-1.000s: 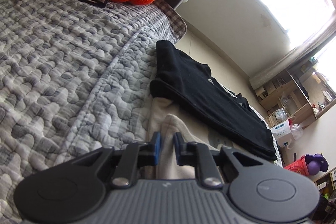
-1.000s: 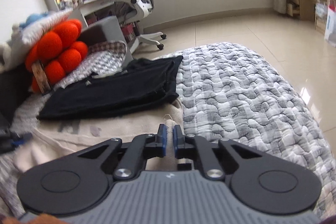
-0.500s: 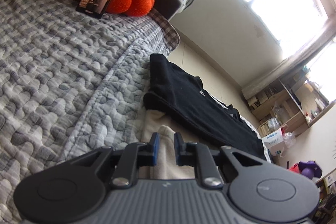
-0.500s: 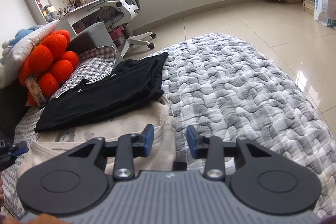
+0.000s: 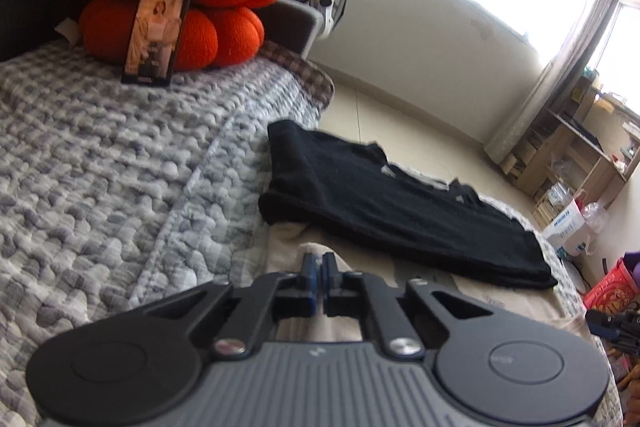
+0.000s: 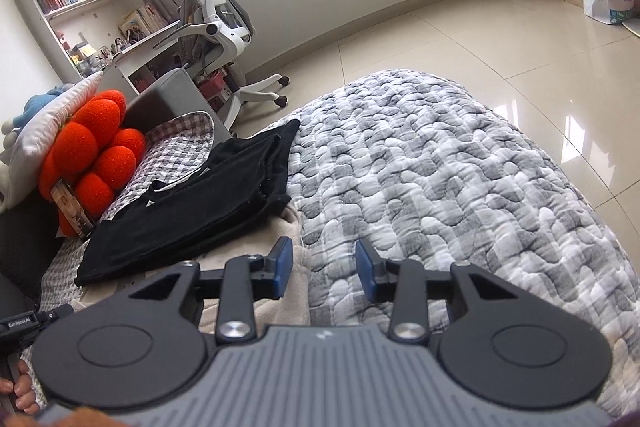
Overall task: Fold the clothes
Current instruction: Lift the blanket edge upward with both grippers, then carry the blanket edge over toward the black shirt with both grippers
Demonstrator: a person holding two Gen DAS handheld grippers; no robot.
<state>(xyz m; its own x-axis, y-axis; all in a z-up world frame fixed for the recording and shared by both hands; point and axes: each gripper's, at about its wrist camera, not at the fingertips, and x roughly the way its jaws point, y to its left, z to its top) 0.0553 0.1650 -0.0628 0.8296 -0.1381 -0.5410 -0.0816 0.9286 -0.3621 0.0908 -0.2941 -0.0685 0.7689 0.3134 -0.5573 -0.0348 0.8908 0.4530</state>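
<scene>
Jaws on my left gripper (image 5: 319, 275) are pinched nearly together over a ridge of the beige garment (image 5: 460, 291), though I cannot tell if cloth sits between them; my right gripper (image 6: 323, 269) gapes wide, holding nothing. On the bed (image 6: 440, 163), a black garment (image 6: 192, 207) lies neatly folded; the beige one beside it looks only partly folded.

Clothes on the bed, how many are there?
2. A folded black shirt lies near the orange pillow. A beige garment lies partly under it, nearer the tools. More could be hidden underneath.
</scene>
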